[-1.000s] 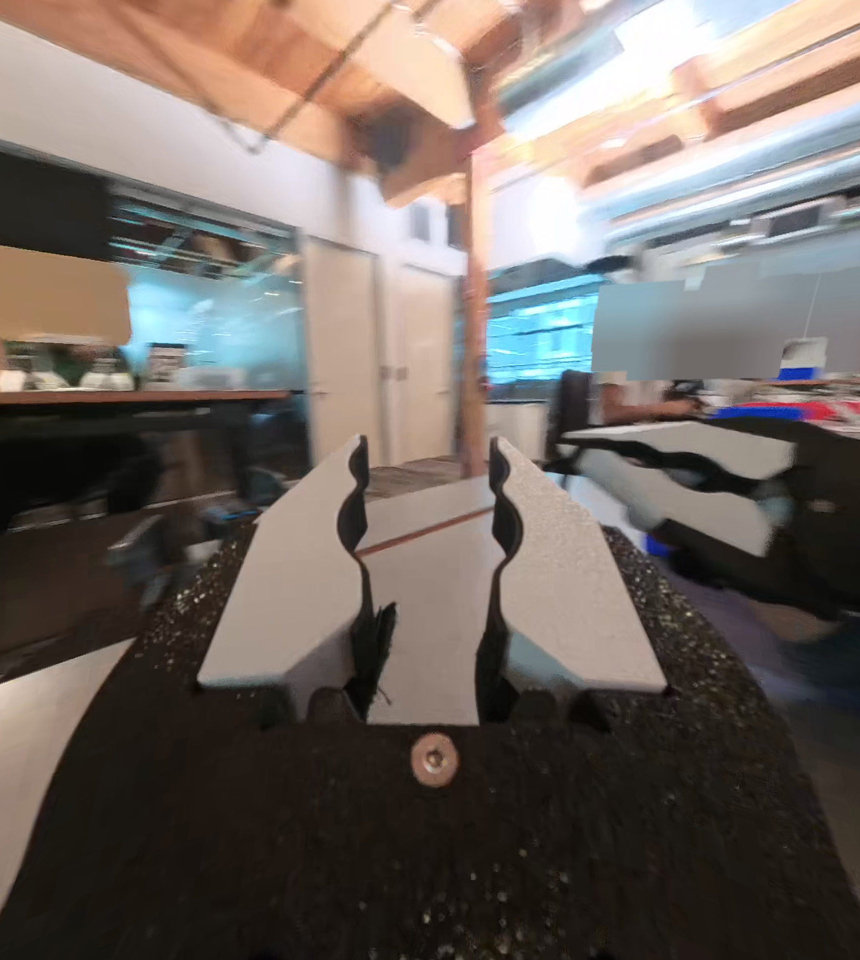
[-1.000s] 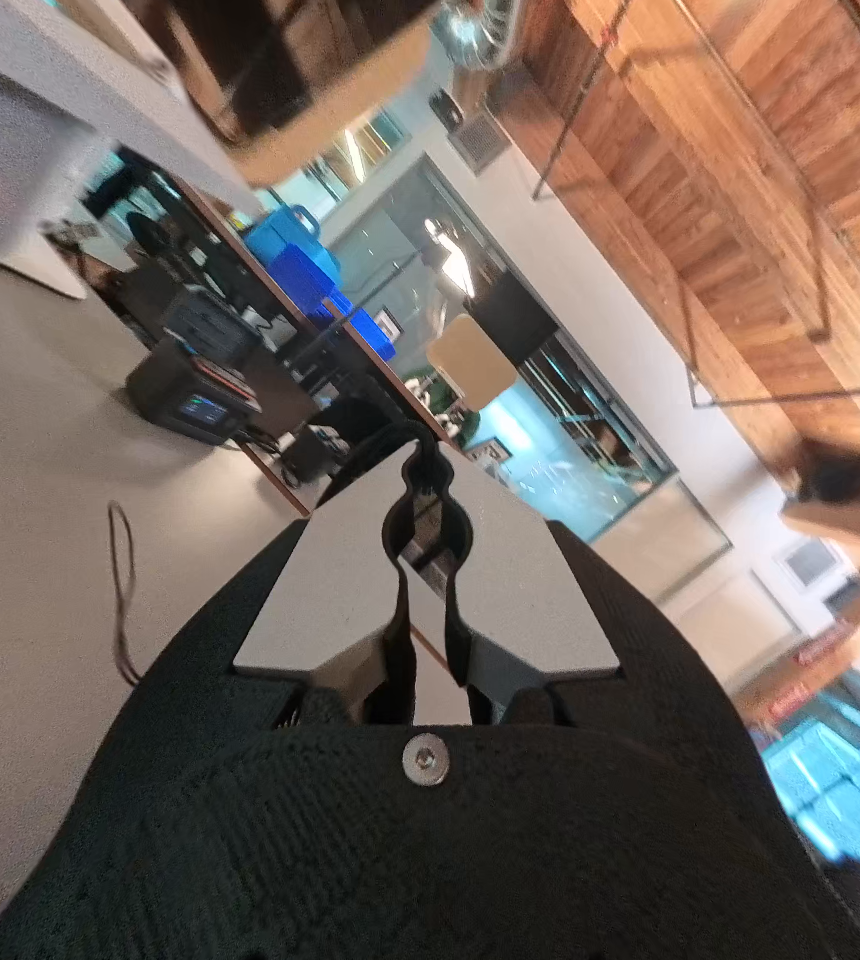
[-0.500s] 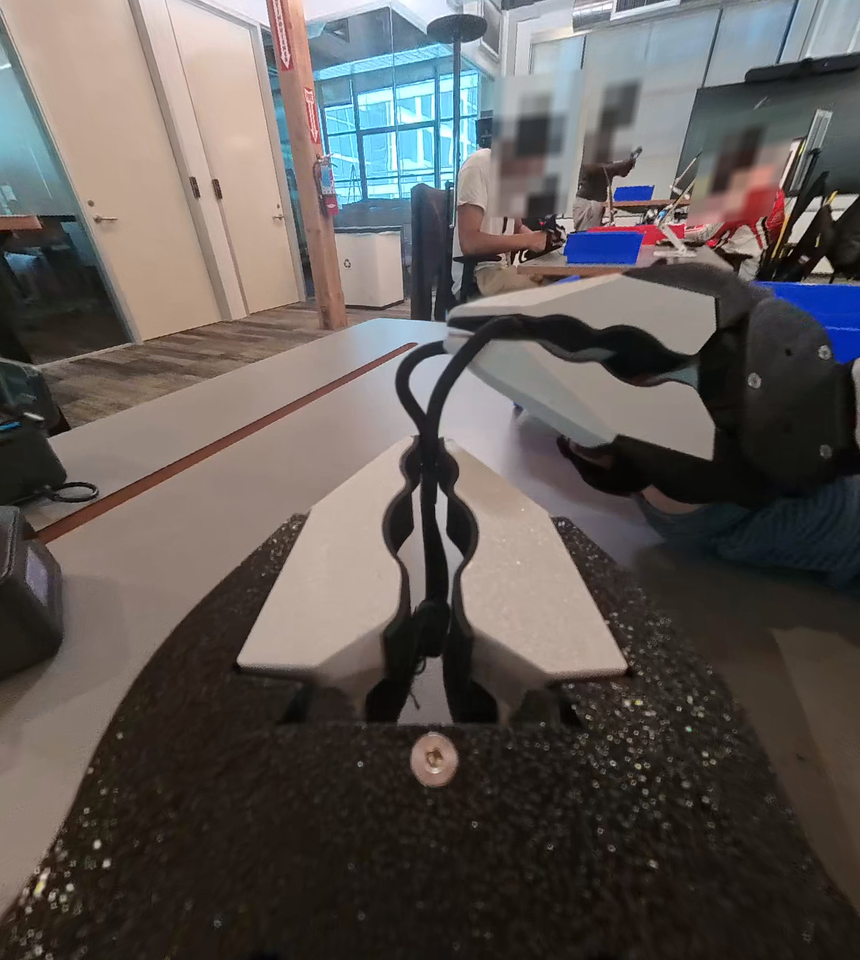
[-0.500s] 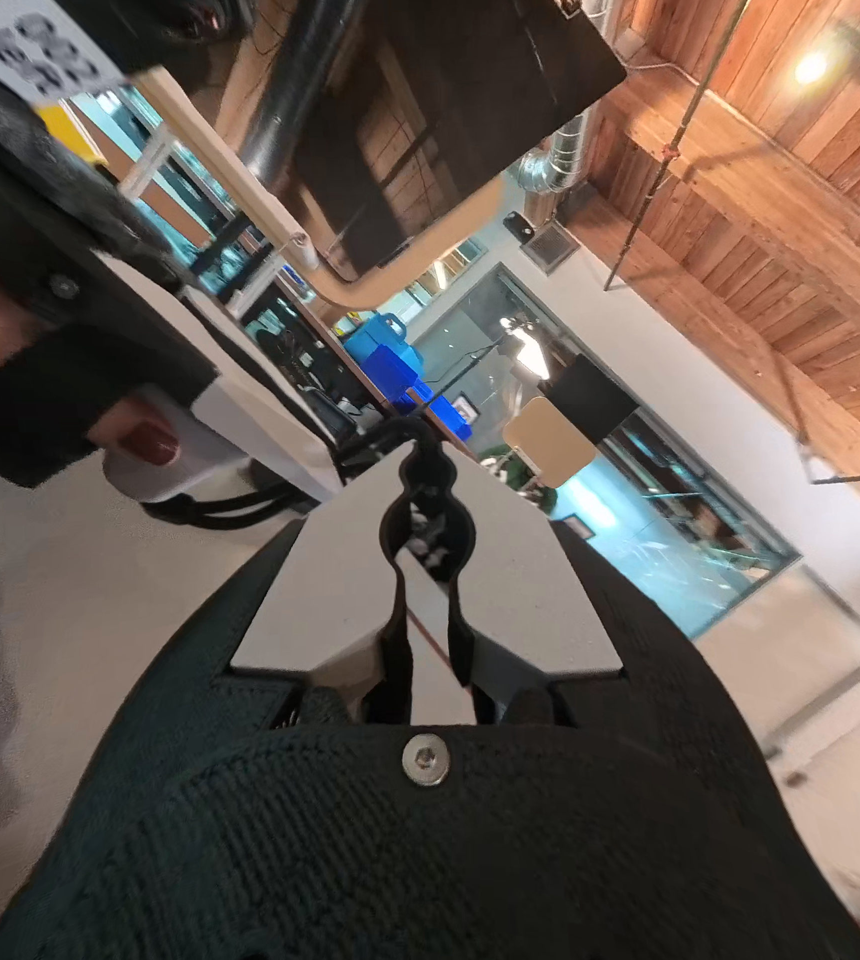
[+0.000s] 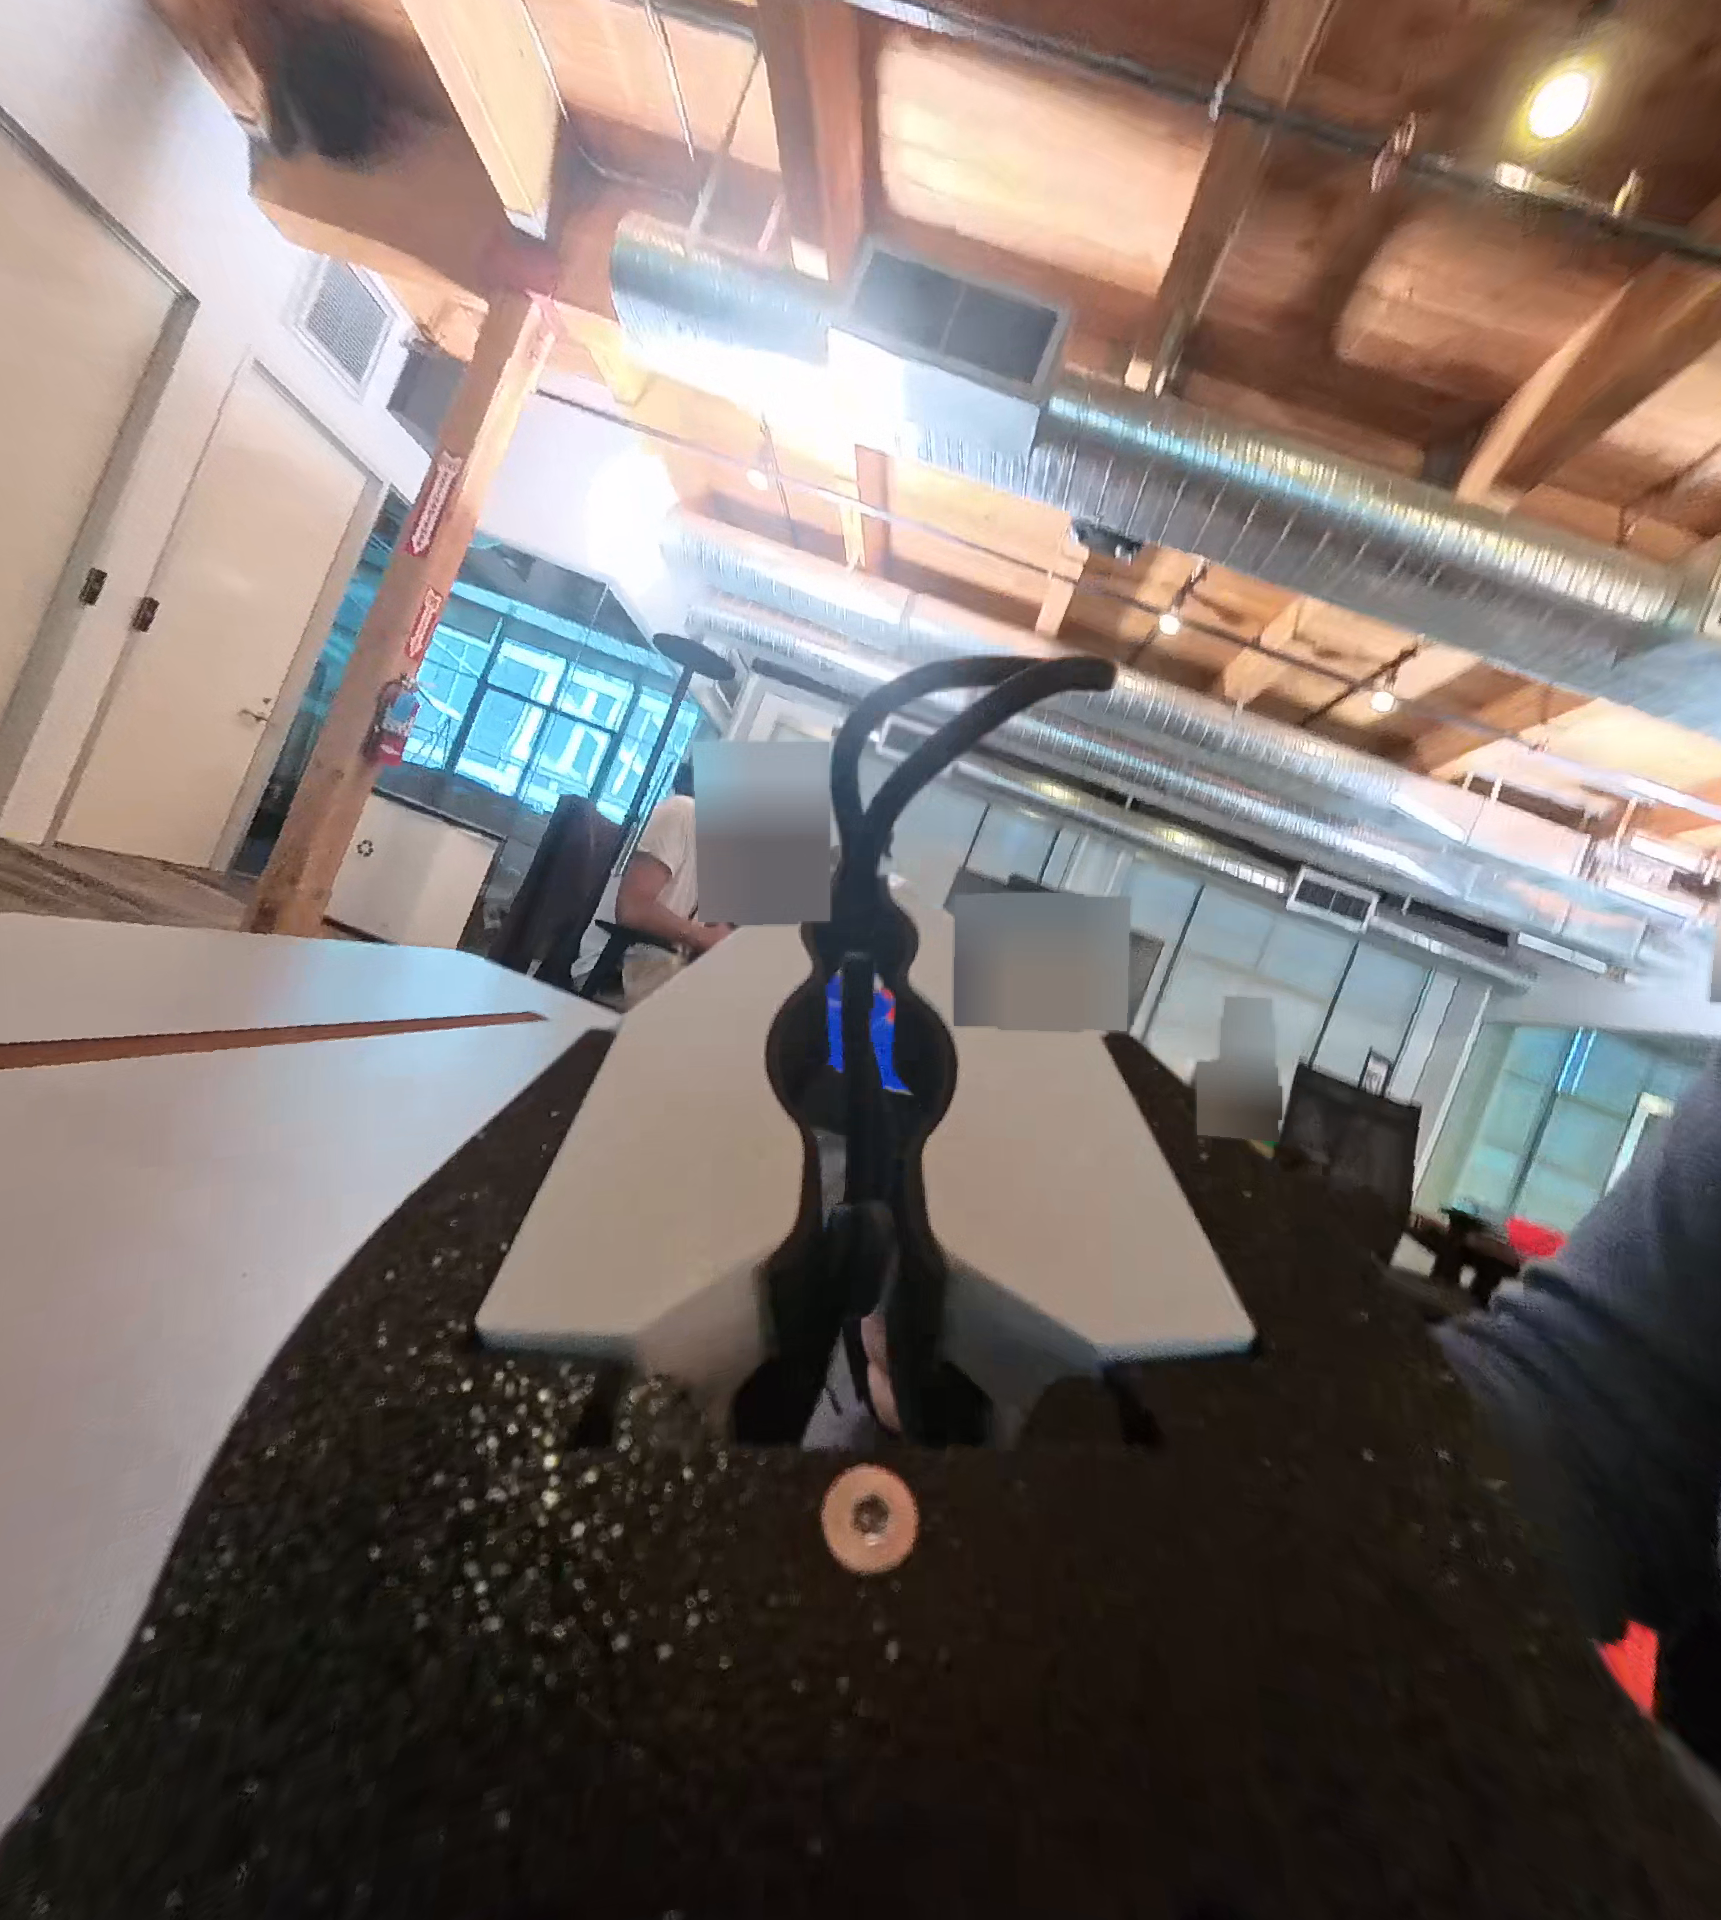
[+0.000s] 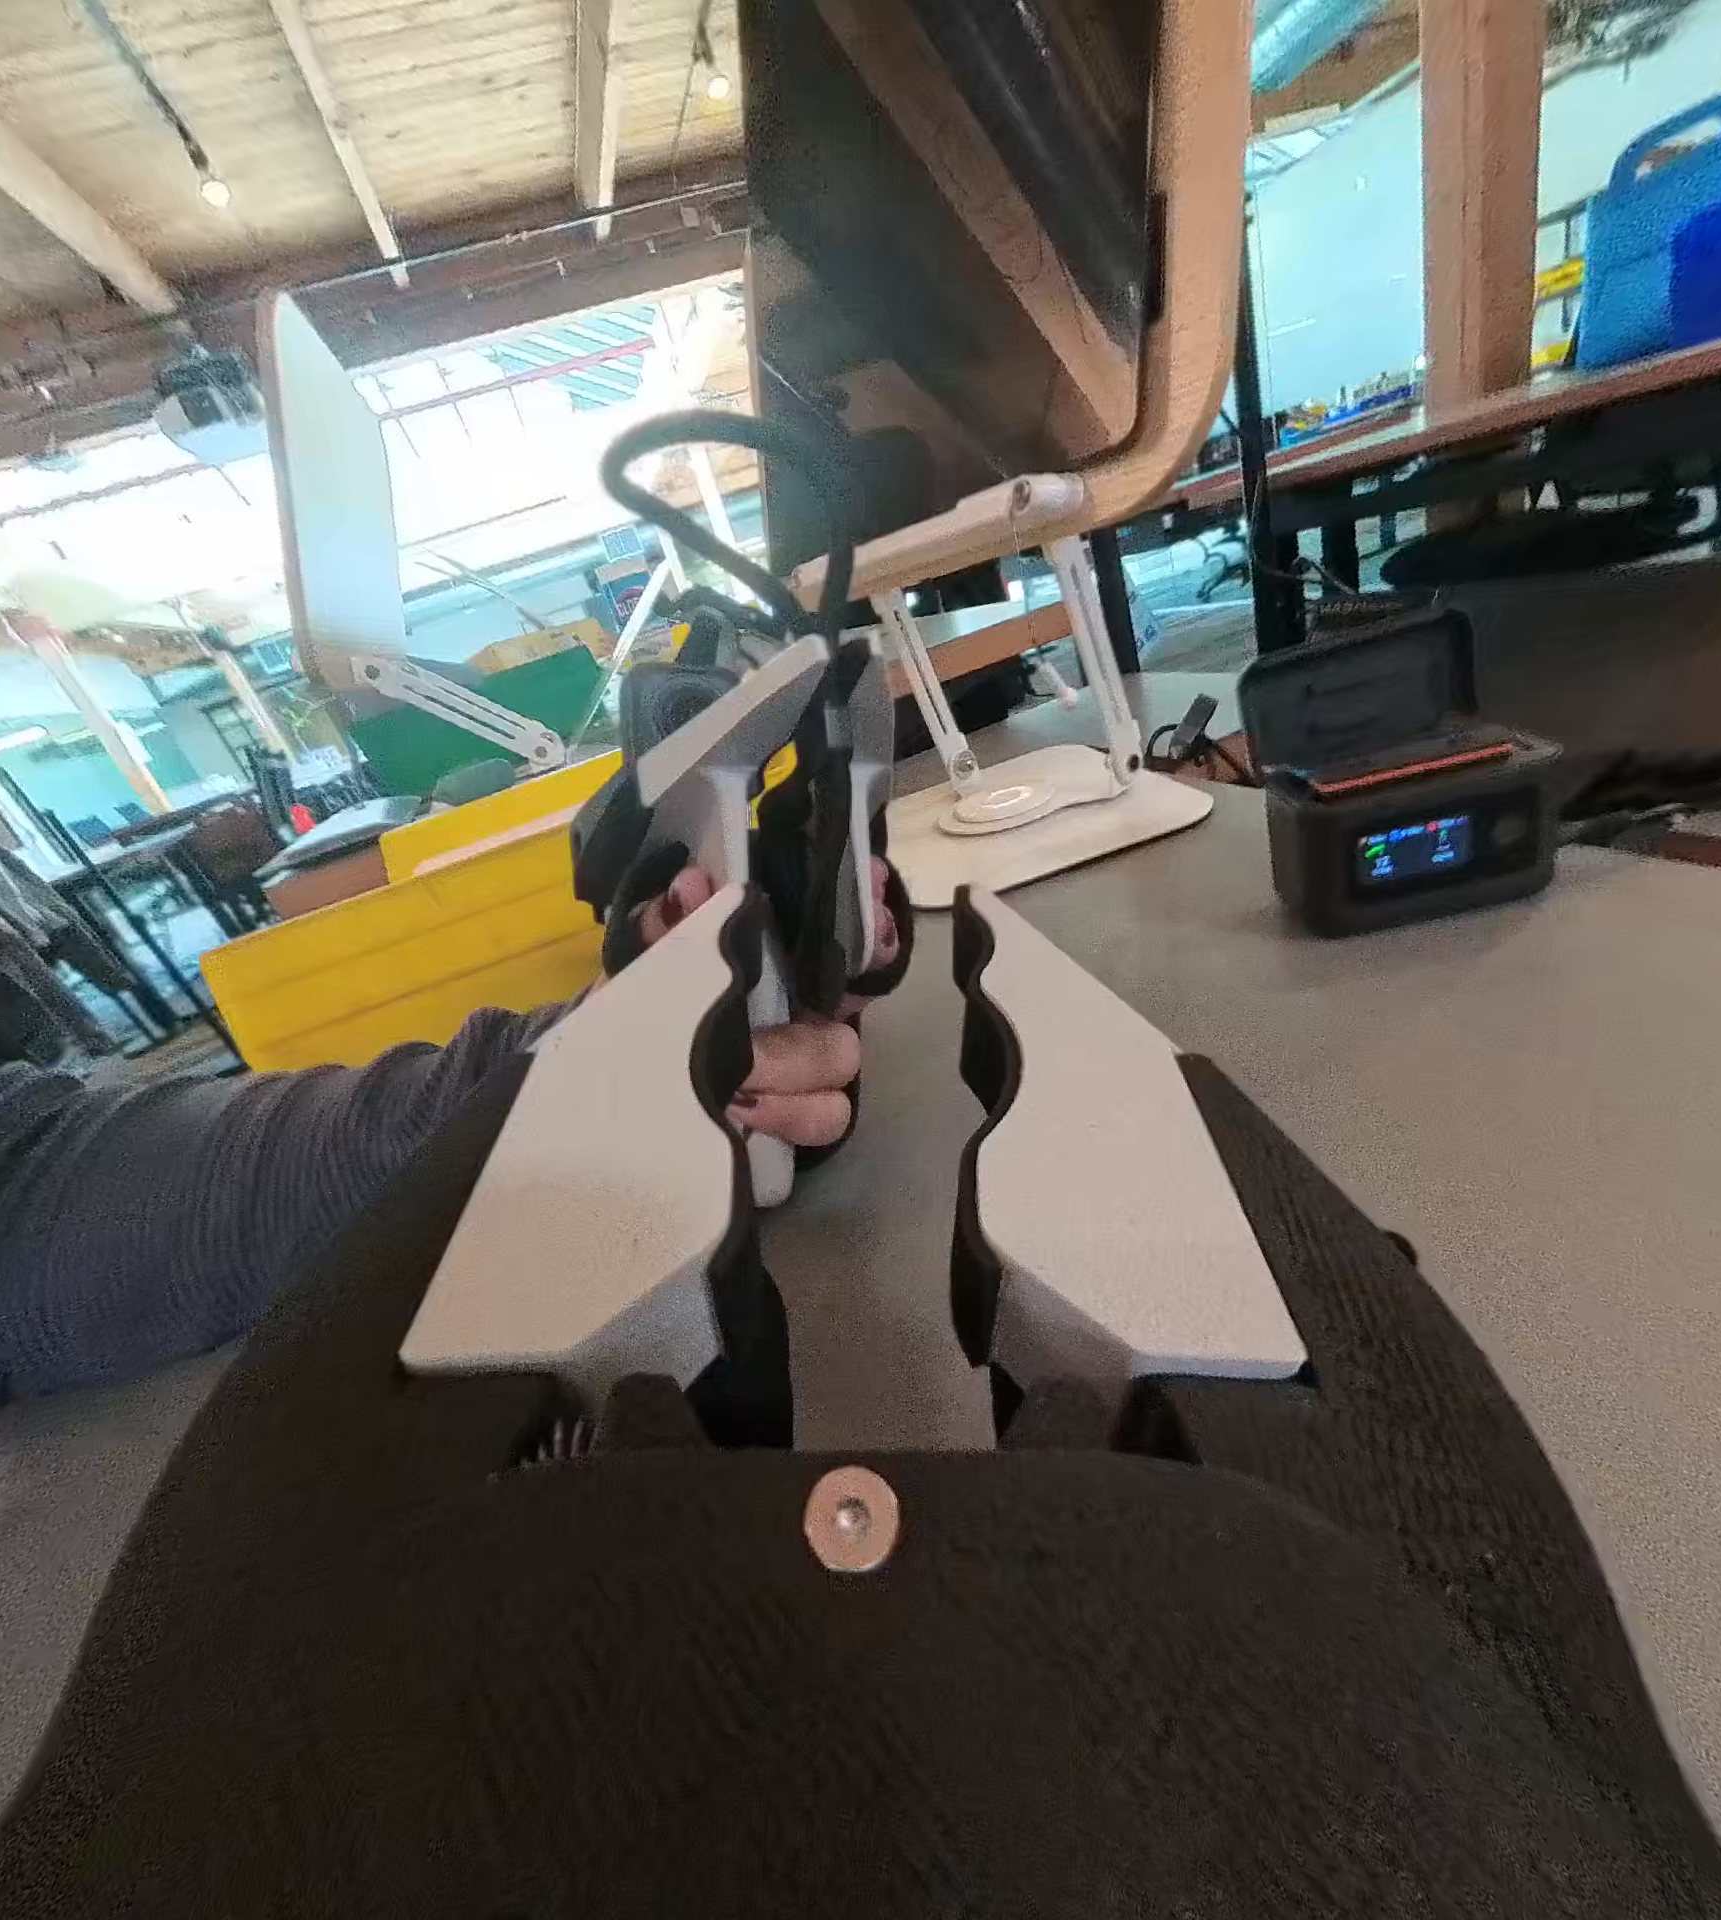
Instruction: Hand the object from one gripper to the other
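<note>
Item: grey table (image 6: 1458, 1091), bearing a black case (image 6: 1407, 769) with its lid up (contents too dim for me to tell). I logged the right gripper (image 6: 851, 935) now spread and empty, where half a second before it pinched the black cord loop (image 5: 871, 810). The left gripper (image 5: 861, 935) alone clenched the loop; I judged the handover made.

Writing shows only on the small screen of the black case (image 6: 1412, 849) and red signs on the wooden post (image 5: 437, 497).
</note>
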